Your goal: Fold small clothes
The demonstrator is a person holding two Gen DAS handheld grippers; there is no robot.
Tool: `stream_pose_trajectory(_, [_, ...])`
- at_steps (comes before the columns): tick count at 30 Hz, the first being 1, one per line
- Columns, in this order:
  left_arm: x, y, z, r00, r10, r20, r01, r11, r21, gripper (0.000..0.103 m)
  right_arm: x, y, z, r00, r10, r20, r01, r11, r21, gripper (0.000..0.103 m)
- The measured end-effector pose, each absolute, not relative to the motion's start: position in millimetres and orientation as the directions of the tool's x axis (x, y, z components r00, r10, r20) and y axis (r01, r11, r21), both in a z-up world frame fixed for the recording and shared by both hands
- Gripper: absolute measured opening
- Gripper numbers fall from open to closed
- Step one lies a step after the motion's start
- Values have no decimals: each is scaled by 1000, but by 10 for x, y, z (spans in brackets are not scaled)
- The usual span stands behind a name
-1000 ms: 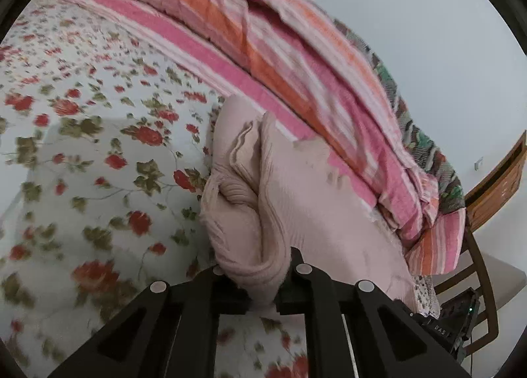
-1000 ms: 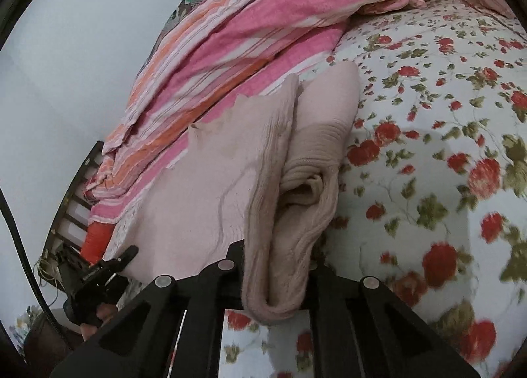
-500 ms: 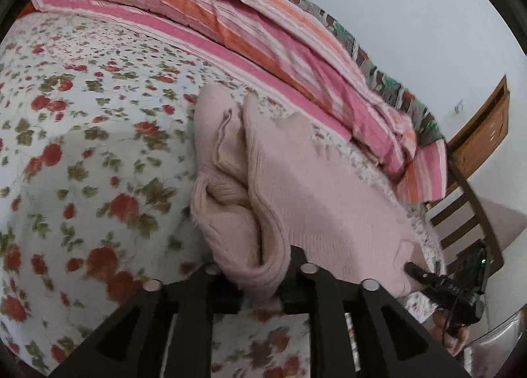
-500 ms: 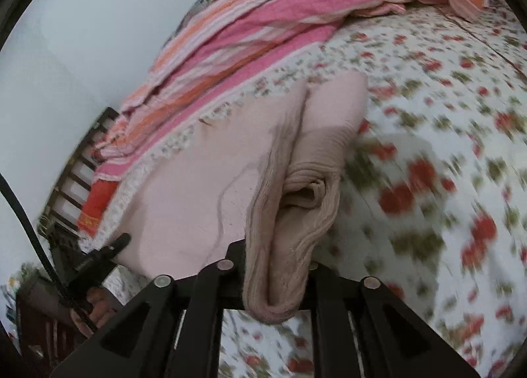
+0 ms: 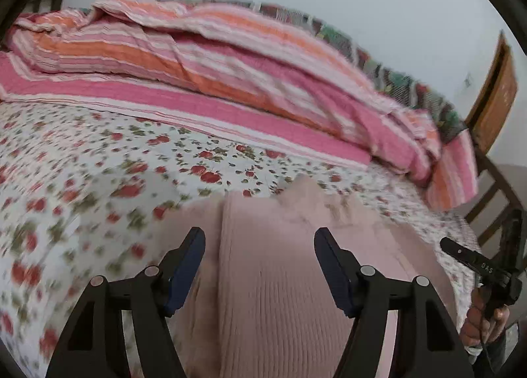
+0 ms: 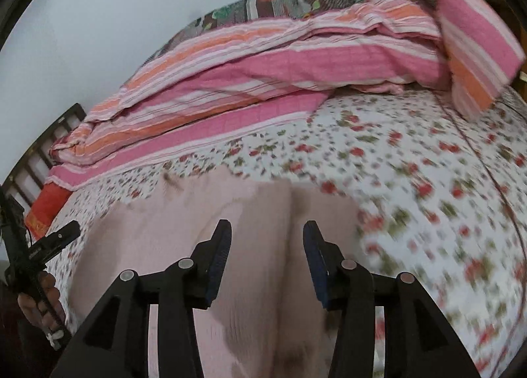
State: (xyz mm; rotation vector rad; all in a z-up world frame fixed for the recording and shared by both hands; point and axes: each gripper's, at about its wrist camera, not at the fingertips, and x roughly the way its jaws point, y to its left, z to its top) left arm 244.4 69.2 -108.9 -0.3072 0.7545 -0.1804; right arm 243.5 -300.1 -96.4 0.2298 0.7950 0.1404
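Observation:
A pale pink knitted garment (image 5: 273, 266) lies flat on the floral bedsheet (image 5: 82, 187), folded lengthwise with a ridge down its middle; it also shows in the right wrist view (image 6: 253, 246). My left gripper (image 5: 259, 239) is open and empty, its jaws spread wide just above the garment's near end. My right gripper (image 6: 266, 233) is open and empty over the same garment, straddling the fold line. Each view shows the other gripper at its edge, the right one (image 5: 477, 266) and the left one (image 6: 49, 243).
A pink and orange striped quilt (image 5: 230, 58) is heaped along the far side of the bed, also in the right wrist view (image 6: 280, 58). A wooden headboard (image 5: 497, 94) and chair slats (image 5: 500, 193) stand at the right. A pale wall is behind.
Both grippers have let go of the pink garment and opened wide. The garment, held bunched up before, now lies flat on the sheet. Both views have tilted toward level.

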Motion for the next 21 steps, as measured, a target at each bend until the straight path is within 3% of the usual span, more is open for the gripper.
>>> stream_pose_trajectory(3, [2739,587,-1232,675,-196,-711,8,966,-258,41,2733,-2963,-1140,650,145,-746,14,979,202,45])
stream_pose_trajectory(5, [2857,597,-1410,634,-180,-752,-17,969,-246,12,2846,-2945,-1341,607,140,-782,17,982,190,44])
stream_pose_trajectory(6, [2879,629,-1504,625,-207,-753,-15,961,-277,8,2863,-2945,-1426,593,137,-793,16,983,181,41])
stream_pose_trajectory(7, [2872,660,-1547,628,-233,-742,-7,952,-305,7,2861,-2941,-1478,602,136,-787,7,984,176,34])
stream_pose_trajectory(8, [2858,696,-1544,639,-254,-726,5,945,-327,7,2833,-2927,-1474,619,156,-770,-19,983,184,14])
stream_pose_trajectory(9, [2833,728,-1502,659,-282,-697,27,936,-352,7,2815,-2913,-1443,626,202,-753,-64,976,209,6])
stream_pose_trajectory(12, [2776,833,-1331,735,-330,-592,77,908,-412,7,2716,-2985,-1288,705,215,-676,-70,970,234,5])
stream_pose_trajectory(17, [2922,716,-1557,660,-257,-706,11,943,-333,7,2851,-3031,-1495,648,176,-741,0,973,230,5])
stream_pose_trajectory(19, [2907,722,-1543,656,-265,-707,23,943,-333,8,2824,-2971,-1491,654,150,-741,-5,981,194,6])
stream_pose_trajectory(21, [2857,761,-1517,661,-285,-694,37,936,-349,17,2775,-2960,-1454,664,149,-733,-13,982,188,13])
